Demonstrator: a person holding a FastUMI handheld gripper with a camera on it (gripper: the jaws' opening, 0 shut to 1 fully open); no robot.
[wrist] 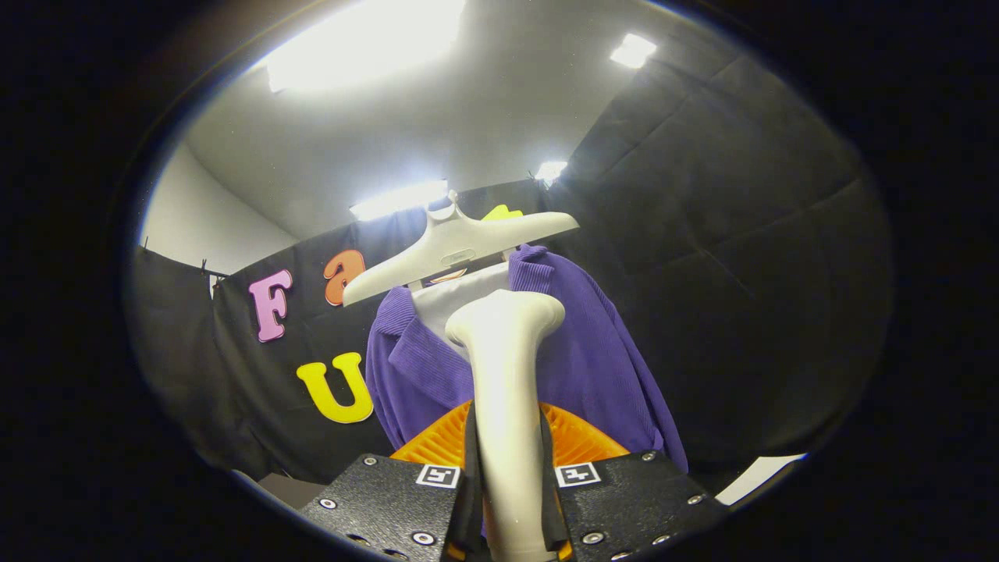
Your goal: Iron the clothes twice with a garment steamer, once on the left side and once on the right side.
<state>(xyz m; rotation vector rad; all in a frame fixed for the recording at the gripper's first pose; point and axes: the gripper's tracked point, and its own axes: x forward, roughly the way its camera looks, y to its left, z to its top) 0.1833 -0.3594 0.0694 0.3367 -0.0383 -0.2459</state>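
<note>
The claw [511, 499] is clamped on the white garment steamer [506, 375], both fingers pressing its handle from either side. The steamer rises straight up from between the fingers, its head close to the purple garment [593, 359] just beyond, which hangs on a white hanger [456, 246] above.

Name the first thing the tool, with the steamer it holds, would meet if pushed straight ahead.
The tool grips the garment steamer. Straight on, the steamer's head would probably meet the purple garment near its collar, below the hanger; depth is unclear.
</note>
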